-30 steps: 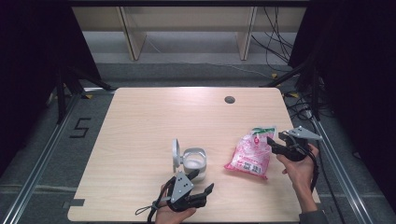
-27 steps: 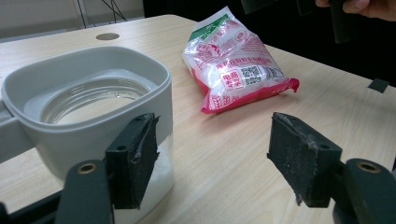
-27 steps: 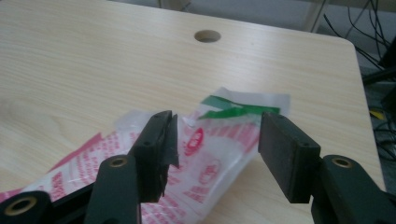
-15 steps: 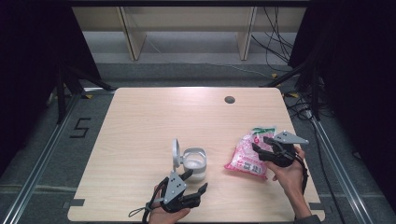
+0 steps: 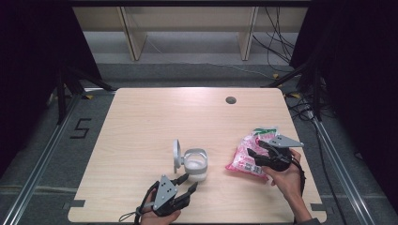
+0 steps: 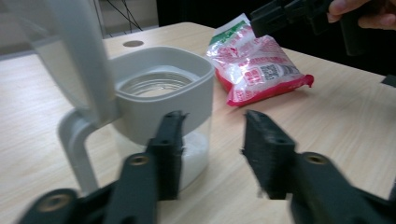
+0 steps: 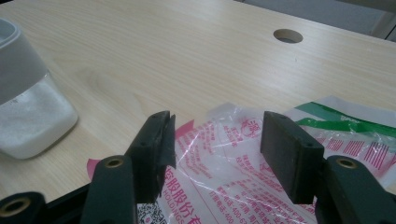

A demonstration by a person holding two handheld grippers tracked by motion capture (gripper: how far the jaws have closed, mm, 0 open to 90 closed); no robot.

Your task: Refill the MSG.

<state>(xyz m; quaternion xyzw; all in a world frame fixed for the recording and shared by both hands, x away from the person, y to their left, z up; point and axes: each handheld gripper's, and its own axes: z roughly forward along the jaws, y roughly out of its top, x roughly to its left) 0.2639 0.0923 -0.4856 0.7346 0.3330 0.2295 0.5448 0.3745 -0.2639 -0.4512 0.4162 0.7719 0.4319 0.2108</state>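
Observation:
A clear container (image 5: 194,165) with a grey rim holds white grains, and its lid (image 5: 176,155) stands flipped up on the left side. My left gripper (image 5: 186,183) sits just in front of it near the table's front edge. Its jaws have just been closing and stand open with nothing between them. In the left gripper view the container (image 6: 159,100) is right behind the left gripper (image 6: 212,149). A pink and white plastic bag (image 5: 242,161) lies at the right. My right gripper (image 5: 254,153) hovers open over the bag (image 7: 233,158), jaws (image 7: 217,140) astride its crumpled top.
A round cable hole (image 5: 230,100) sits in the wooden table (image 5: 155,122) near its far edge. The right gripper (image 6: 280,14) and a hand show above the bag (image 6: 257,65) in the left gripper view. Cables and shelf legs lie on the floor beyond the table.
The right gripper has moved left, over the bag. The left gripper has shifted a little toward the front edge and its jaws have narrowed.

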